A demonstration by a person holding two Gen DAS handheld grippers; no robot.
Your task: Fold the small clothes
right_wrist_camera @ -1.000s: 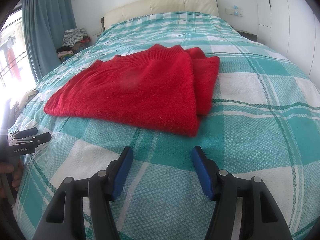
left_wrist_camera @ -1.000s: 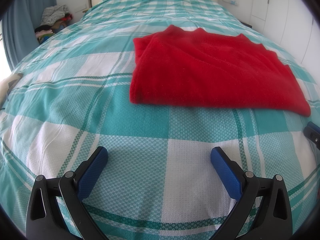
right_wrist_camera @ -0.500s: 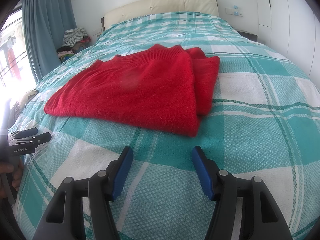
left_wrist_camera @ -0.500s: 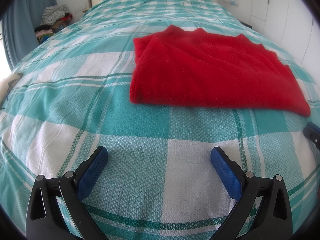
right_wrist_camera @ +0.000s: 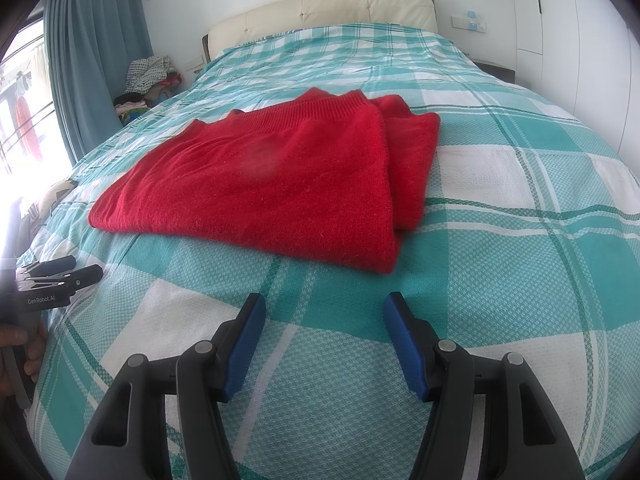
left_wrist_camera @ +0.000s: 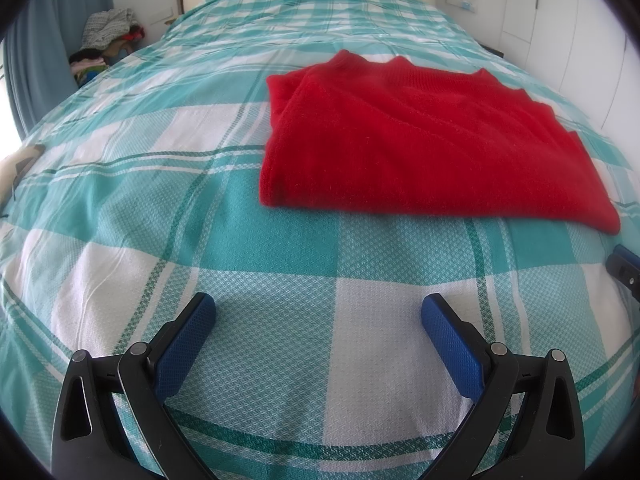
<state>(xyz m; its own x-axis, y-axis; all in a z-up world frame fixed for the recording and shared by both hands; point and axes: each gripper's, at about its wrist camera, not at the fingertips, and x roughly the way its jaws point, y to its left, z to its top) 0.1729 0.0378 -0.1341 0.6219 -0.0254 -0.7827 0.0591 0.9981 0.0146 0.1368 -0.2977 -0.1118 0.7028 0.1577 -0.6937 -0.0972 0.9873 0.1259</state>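
A red knit sweater (left_wrist_camera: 424, 144) (right_wrist_camera: 280, 184) lies folded flat on a bed with a teal and white checked cover (left_wrist_camera: 240, 240) (right_wrist_camera: 520, 240). My left gripper (left_wrist_camera: 320, 312) hovers open over the cover, short of the sweater's near edge and nearer its left corner, nothing between its blue pads. My right gripper (right_wrist_camera: 324, 308) stands open too, just below the sweater's near right corner, empty. In the right wrist view the left gripper (right_wrist_camera: 80, 272) shows at the left edge, held by a hand (right_wrist_camera: 20, 352). The right gripper's tip (left_wrist_camera: 624, 268) peeks in at the left wrist view's right edge.
A cream padded headboard (right_wrist_camera: 320, 12) closes the far end of the bed. A pile of clothes (right_wrist_camera: 148, 80) (left_wrist_camera: 104, 44) sits beside a blue curtain (right_wrist_camera: 88, 60) at the left. White cupboard doors (right_wrist_camera: 580, 40) line the right wall.
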